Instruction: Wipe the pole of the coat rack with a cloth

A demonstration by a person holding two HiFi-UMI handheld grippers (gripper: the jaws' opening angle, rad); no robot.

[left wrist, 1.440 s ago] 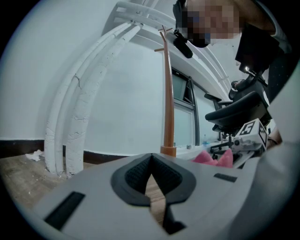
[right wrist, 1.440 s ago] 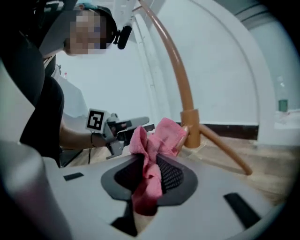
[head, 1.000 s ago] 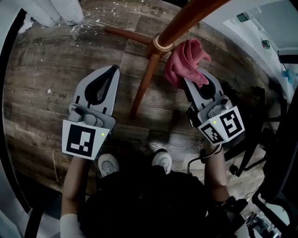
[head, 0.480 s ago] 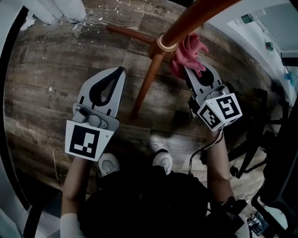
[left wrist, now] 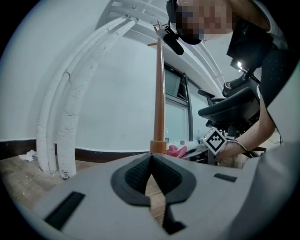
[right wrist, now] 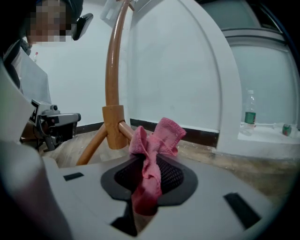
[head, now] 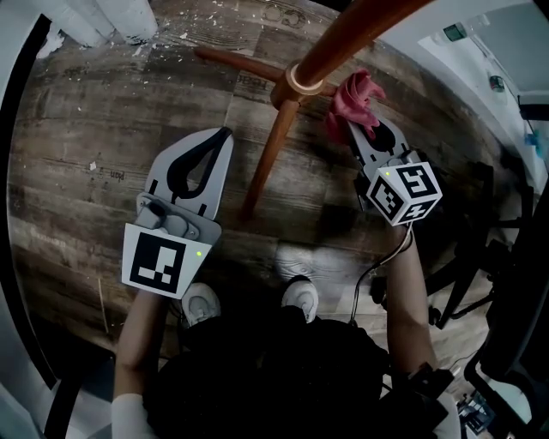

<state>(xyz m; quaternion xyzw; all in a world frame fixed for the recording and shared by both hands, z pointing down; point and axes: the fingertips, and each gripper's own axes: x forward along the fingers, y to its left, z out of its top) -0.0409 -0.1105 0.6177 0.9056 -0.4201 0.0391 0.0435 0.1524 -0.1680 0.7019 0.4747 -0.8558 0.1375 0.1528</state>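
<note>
The coat rack's brown pole point(head: 360, 26) slants down to a pale collar point(head: 300, 79), where its legs point(head: 268, 154) spread over the wooden floor. My right gripper point(head: 353, 129) is shut on a pink cloth point(head: 353, 94), which sits just right of the collar, close to the pole's base. In the right gripper view the cloth point(right wrist: 152, 150) bunches up between the pads, with the pole point(right wrist: 112, 61) to the left and behind it. My left gripper point(head: 221, 137) is shut and empty, left of the front leg. From the left gripper view the pole point(left wrist: 159, 89) rises straight ahead.
White pipes point(head: 111, 21) stand at the back left amid plaster crumbs. An office chair point(head: 493, 257) and cables crowd the right side. The person's shoes point(head: 296, 296) are just behind the grippers. A water bottle point(right wrist: 250, 112) stands on a low ledge.
My right gripper has carried the cloth forward and inward, closer to the collar at the pole's base. The left gripper has crept slightly forward.
</note>
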